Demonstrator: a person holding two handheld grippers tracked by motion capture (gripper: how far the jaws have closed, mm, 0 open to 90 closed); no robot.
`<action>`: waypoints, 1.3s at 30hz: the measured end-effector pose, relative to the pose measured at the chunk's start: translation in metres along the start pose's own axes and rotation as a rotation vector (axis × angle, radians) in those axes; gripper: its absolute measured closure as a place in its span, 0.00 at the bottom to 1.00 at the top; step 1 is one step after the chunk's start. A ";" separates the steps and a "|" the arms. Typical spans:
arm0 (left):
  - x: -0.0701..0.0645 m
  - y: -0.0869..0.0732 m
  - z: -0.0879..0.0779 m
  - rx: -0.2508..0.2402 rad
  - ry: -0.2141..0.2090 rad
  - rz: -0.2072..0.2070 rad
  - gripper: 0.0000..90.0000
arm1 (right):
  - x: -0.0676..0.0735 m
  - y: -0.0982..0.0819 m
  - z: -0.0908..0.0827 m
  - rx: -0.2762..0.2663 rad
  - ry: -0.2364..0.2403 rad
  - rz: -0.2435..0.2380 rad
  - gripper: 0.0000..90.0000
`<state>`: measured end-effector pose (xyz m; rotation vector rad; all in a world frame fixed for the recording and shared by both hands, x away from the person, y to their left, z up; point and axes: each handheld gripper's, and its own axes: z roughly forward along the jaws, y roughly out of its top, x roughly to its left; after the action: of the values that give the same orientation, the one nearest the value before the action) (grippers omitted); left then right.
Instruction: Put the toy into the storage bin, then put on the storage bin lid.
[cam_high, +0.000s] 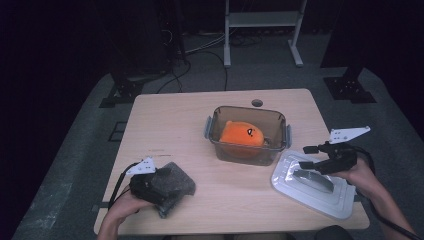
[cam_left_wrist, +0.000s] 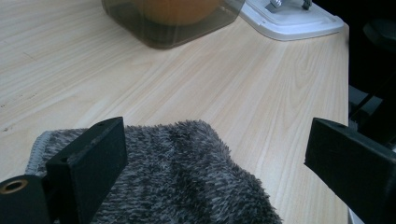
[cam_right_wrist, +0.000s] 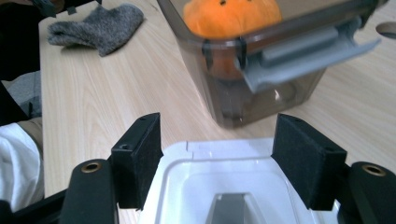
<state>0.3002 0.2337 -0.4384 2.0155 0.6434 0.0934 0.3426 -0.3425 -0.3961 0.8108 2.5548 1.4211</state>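
At table's right edge: right gripper (cam_high: 311, 156) spread wide over white lid (cam_high: 295, 187), which overhangs.
Left gripper (cam_left_wrist: 215, 163): jaws wide above grey cloth (cam_left_wrist: 187, 177).
Between cloth and container (cam_high: 248, 135): bare tabletop.

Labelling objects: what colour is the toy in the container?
Orange plush toy, with small dark markings; clearest in the high view.

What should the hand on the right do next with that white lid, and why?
Probably lower the right gripper a little and close on the white lid. Its jaws stand open either side of the lid's edge, and the tub holding the orange plush toy is uncovered.
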 end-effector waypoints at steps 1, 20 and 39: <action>0.000 0.000 0.000 -0.001 0.001 0.000 0.04 | 0.000 -0.003 0.000 -0.005 0.001 0.005 0.35; 0.000 0.001 0.001 0.001 -0.006 0.001 0.04 | 0.003 -0.051 -0.002 0.006 -0.051 0.030 0.36; 0.000 0.001 0.001 0.002 -0.005 -0.004 0.03 | 0.003 -0.076 0.002 0.018 -0.086 -0.013 0.66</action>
<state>0.3012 0.2328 -0.4380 2.0161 0.6443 0.0850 0.3108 -0.3717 -0.4586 0.8374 2.5080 1.3313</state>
